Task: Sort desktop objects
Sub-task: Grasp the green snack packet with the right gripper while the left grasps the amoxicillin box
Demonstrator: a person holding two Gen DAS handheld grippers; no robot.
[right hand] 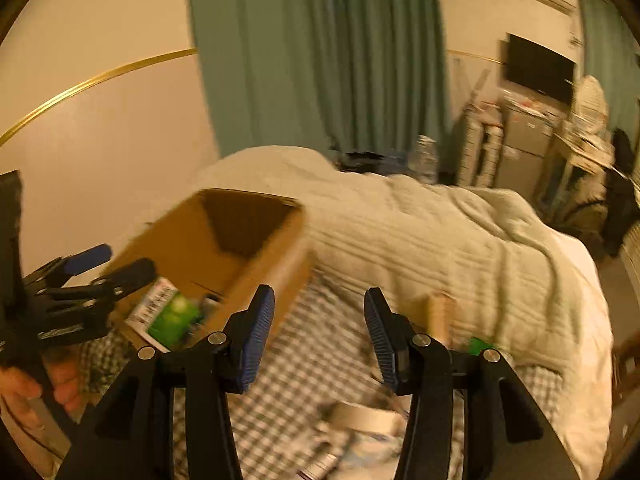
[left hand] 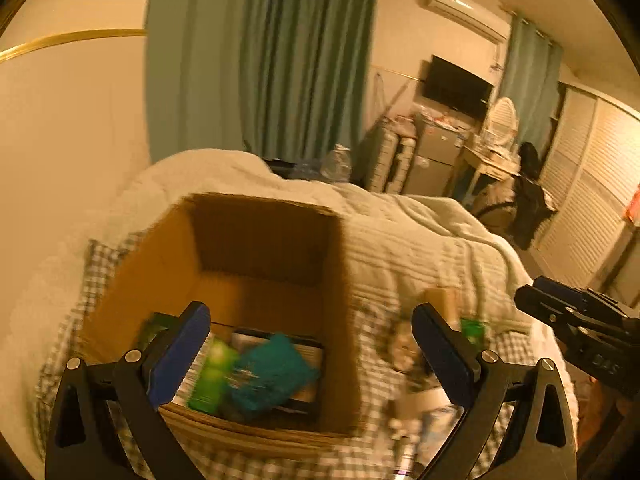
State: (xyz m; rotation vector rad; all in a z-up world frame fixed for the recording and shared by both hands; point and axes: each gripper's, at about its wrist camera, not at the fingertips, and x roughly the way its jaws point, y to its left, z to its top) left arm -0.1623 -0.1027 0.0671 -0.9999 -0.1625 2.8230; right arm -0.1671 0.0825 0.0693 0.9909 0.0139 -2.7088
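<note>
Both the left gripper (left hand: 310, 354) and right gripper (right hand: 319, 336) hang released, jaws empty, over the cardboard box (left hand: 256, 240) on the checked bed sheet (right hand: 304, 368); a rumpled blanket (right hand: 440, 232) lies beyond.

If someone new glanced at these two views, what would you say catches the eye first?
The open cardboard box on the checked bedsheet dominates, already holding a teal pouch and a bright green item on top of flat printed packs. The left gripper hangs over the box with its jaws wide and empty. Behind, a pale quilt is heaped across the bed in front of green curtains.
</note>
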